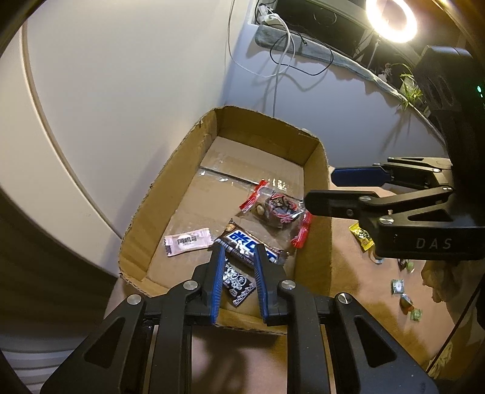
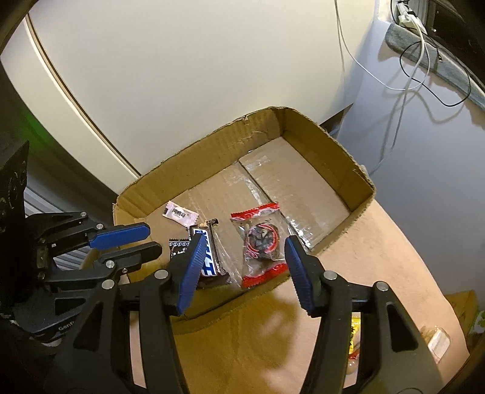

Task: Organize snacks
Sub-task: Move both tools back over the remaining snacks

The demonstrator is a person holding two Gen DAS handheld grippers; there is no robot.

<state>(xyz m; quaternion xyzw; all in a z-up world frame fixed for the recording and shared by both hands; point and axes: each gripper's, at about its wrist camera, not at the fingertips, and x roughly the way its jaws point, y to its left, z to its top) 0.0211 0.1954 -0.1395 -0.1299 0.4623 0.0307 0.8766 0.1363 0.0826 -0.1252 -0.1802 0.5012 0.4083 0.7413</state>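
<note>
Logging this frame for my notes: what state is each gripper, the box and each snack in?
Left gripper: open, empty, above the box's near end.
Right gripper: open, empty.
Brown cardboard box: open-topped, partly filled.
Pink-white candy wrapper: sealed, flat in box.
Blue-lettered dark chocolate bar: in box.
Clear red-edged snack packet: sealed, in box.
Small green candies: outside the box.

A lit circular ring lamp (image 1: 391, 18) stands at upper right. White and black cables (image 1: 283, 57) hang against the pale grey wall (image 1: 339, 109). A green leafy plant (image 1: 409, 89) sits beside them.
</note>
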